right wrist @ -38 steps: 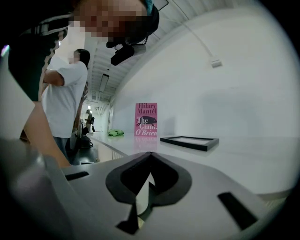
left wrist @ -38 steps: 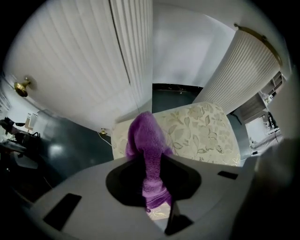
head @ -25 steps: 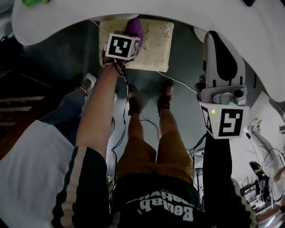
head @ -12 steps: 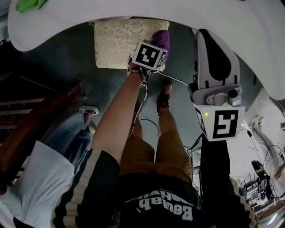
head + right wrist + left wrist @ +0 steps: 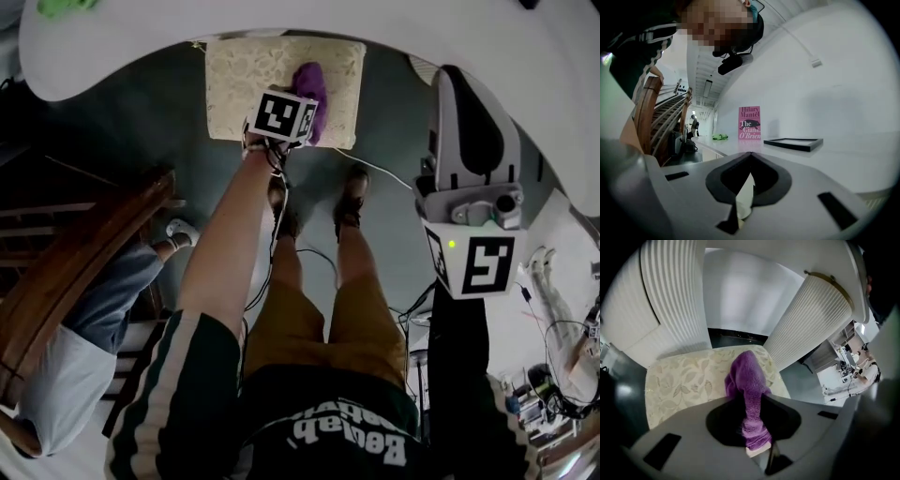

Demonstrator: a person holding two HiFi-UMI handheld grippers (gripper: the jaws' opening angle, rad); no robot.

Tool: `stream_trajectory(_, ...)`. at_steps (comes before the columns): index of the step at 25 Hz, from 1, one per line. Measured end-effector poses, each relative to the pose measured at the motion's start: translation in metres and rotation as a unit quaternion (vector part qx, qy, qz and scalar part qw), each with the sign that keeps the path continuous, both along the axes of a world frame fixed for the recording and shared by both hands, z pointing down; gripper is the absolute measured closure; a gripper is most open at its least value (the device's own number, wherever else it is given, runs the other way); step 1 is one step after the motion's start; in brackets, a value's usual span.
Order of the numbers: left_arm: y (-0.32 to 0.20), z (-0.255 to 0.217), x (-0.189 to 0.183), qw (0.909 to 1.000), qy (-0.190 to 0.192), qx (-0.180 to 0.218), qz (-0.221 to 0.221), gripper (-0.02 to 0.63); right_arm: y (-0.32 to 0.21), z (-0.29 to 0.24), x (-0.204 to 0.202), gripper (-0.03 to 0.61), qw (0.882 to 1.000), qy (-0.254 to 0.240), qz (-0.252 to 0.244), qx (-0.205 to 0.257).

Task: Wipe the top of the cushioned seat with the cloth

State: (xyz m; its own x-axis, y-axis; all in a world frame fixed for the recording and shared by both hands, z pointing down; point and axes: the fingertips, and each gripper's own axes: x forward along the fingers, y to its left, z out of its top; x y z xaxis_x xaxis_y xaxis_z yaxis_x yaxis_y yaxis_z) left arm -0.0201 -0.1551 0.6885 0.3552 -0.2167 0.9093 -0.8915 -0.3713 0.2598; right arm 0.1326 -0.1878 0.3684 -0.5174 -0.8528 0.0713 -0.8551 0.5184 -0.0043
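In the right gripper view we read a pink book [image 5: 749, 123] standing upright on the white counter [image 5: 853, 161]: "Hilary Mantel" at its top and "The Giant, O'Brien" below that. In the head view we see white lettering [image 5: 349, 441] upside down on the person's dark shirt, too warped to read surely.

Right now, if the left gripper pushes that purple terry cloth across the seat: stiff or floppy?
Probably floppy: the purple terry cloth folds and bunches beyond the left gripper, whose jaws pinch one end. Likely light: no visible dent in the pale leaf-patterned cushioned seat under it. Its fuzzy pile may drag, so pushing could bunch it.
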Motion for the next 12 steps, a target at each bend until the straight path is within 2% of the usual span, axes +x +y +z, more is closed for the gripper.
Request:
stream_trajectory(6,0.002,0.002,-0.076,0.9988,-0.048,-0.001,-0.014,0.526,-0.002,0.001,0.002,0.571,1.0,0.003,0.013,0.001)
stream_trajectory(12,0.012,0.005,-0.171,0.9919,-0.107,-0.02,-0.065,0.526,-0.005,0.002,0.002,0.571,1.0,0.006,0.019,-0.002)
